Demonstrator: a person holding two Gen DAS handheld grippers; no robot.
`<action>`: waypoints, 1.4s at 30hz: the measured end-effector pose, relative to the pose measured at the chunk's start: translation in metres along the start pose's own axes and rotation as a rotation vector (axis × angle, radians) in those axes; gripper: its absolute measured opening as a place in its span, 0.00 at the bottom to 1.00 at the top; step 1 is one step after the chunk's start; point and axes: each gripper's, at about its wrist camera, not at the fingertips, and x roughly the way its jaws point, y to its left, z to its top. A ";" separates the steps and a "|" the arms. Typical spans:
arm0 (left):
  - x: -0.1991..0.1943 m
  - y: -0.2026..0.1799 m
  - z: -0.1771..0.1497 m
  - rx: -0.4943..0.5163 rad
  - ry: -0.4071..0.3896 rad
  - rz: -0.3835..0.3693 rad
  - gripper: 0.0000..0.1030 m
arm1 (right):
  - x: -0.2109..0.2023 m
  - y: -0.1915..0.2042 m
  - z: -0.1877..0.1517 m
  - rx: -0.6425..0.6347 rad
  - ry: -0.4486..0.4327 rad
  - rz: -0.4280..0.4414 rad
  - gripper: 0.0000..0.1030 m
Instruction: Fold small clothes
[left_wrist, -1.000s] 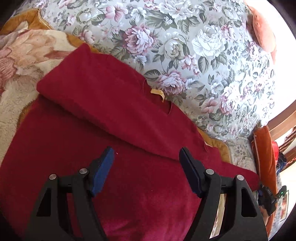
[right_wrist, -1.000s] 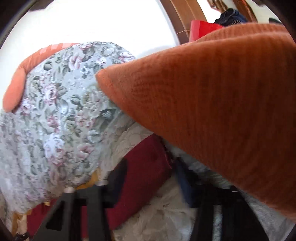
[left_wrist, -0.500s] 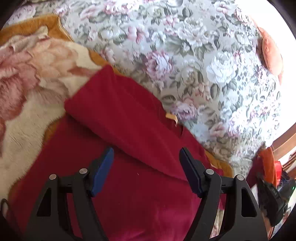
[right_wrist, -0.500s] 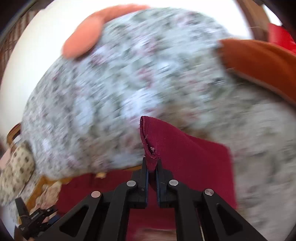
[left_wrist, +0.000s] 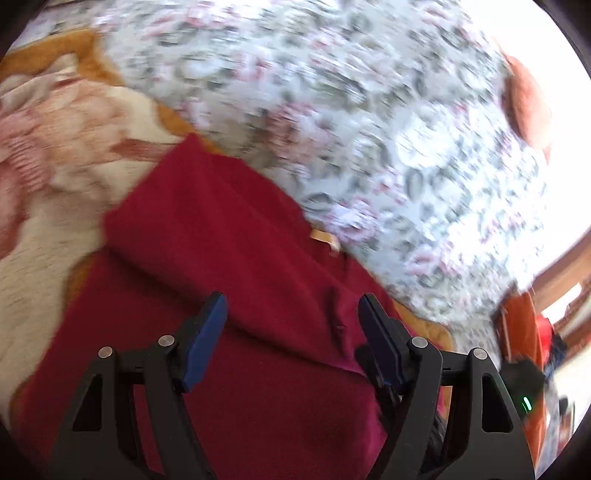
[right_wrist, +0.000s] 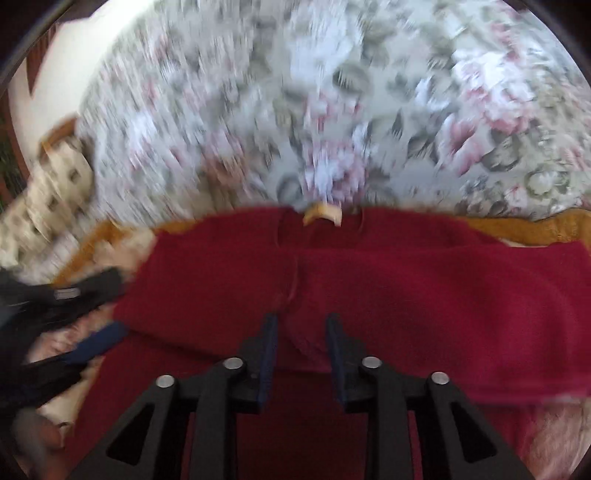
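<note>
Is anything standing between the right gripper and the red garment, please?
Nothing visible does. The right gripper hangs just over the red garment, its jaws having just been opening, with only cloth below the blue fingers and none pinched between them. The left gripper is off to one side, also open.

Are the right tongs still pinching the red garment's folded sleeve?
Apart. The right wrist view shows the right tongs, just opened, with a clear gap and no cloth pressed; the red garment lies flat beyond.
</note>
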 end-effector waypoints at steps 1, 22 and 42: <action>0.007 -0.009 0.001 0.037 0.016 -0.023 0.71 | -0.015 -0.003 -0.008 0.002 -0.037 0.000 0.42; 0.098 -0.053 -0.016 0.223 0.242 -0.238 0.71 | -0.034 -0.039 -0.051 0.146 0.005 0.000 0.46; 0.049 -0.073 0.015 0.340 0.007 -0.094 0.06 | -0.030 -0.040 -0.052 0.149 0.005 0.008 0.47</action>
